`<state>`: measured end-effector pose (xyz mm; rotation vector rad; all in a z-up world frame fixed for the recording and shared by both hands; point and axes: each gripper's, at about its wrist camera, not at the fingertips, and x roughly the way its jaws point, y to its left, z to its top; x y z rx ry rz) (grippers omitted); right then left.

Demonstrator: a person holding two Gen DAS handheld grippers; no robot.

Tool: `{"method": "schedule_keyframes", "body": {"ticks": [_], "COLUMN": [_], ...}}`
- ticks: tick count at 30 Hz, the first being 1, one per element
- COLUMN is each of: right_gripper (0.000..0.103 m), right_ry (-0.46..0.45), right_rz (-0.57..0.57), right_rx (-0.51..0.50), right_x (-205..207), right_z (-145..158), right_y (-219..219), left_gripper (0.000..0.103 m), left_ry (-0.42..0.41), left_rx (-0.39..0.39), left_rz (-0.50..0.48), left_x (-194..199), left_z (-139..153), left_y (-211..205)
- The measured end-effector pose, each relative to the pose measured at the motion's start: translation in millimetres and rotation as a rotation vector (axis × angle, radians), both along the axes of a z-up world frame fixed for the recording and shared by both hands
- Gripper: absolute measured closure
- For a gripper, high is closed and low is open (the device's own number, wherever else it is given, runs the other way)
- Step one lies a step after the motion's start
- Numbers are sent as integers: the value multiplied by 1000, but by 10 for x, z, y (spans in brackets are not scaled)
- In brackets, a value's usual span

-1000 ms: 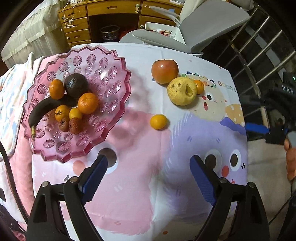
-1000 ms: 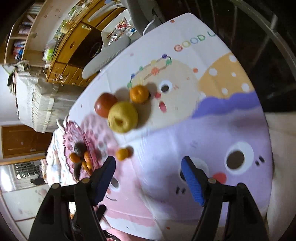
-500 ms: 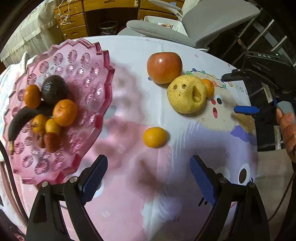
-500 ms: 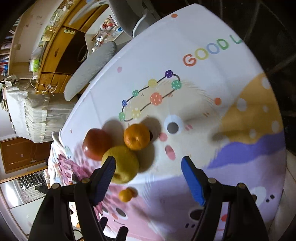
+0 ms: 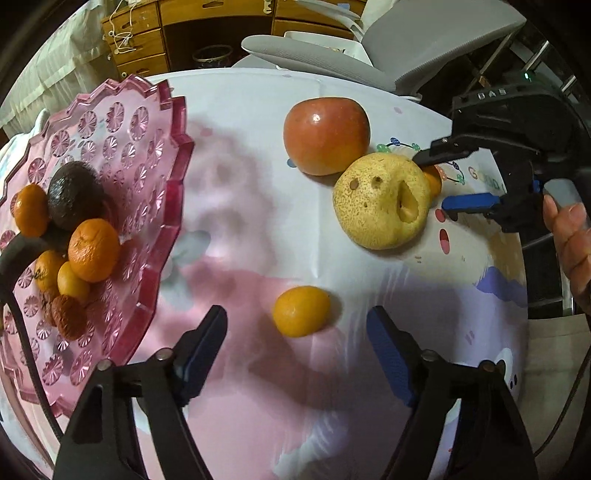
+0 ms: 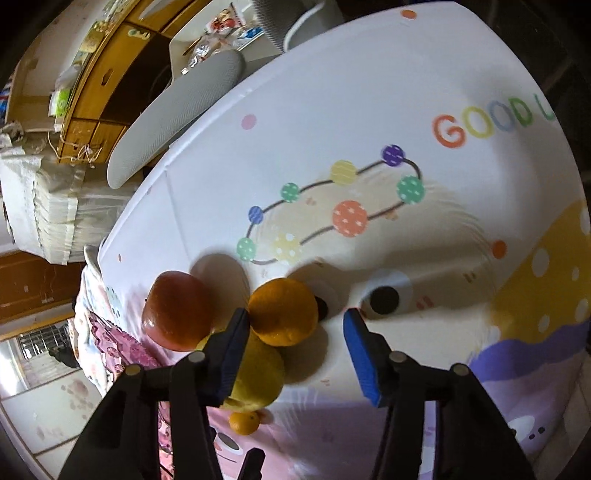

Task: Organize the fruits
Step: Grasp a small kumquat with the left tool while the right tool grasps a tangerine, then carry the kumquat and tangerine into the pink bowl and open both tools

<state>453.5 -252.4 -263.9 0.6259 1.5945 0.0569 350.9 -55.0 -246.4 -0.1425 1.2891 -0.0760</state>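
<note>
A small orange lies on the printed tablecloth, right at the fingertips of my left gripper. Its jaws are closing, with gaps on both sides of the fruit. The pink glass plate at left holds several tangerines, a dark avocado and a dark banana. A red apple, a pitted yellow pear and a bigger orange sit together. My right gripper straddles that orange, jaws closing. Its left pad is at the orange's side and the right pad is apart from it.
A person's hand holds the right gripper at the table's right edge. A grey chair and a wooden desk with drawers stand behind the table. The plate and small orange show low left in the right wrist view.
Both grippers have come down toward the fruit and their jaws have narrowed. The small orange now lies at the left fingertips. The right gripper has reached the bigger orange beside the pear.
</note>
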Motion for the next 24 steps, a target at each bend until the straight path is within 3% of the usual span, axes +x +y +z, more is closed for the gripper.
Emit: {"method": "schedule_keyframes", "body": {"ticks": [11, 13, 16, 24], "right_gripper": [64, 64, 64, 64], "right_ry": [-8, -13, -11, -12], "right_rz": [65, 74, 70, 43], "right_rx": [2, -7, 1, -9], "right_x": [84, 93, 83, 9], "right_z": [-41, -26, -30, 44], "right_y": [175, 180, 157, 76], "left_gripper": [51, 62, 67, 69], "left_ry": [16, 21, 23, 21], "left_rx": [-9, -11, -11, -43], "left_rz": [-19, -17, -6, 7], "left_x": [126, 111, 119, 127], "left_z": [-185, -233, -286, -322], "left_y": [-199, -175, -171, -91]}}
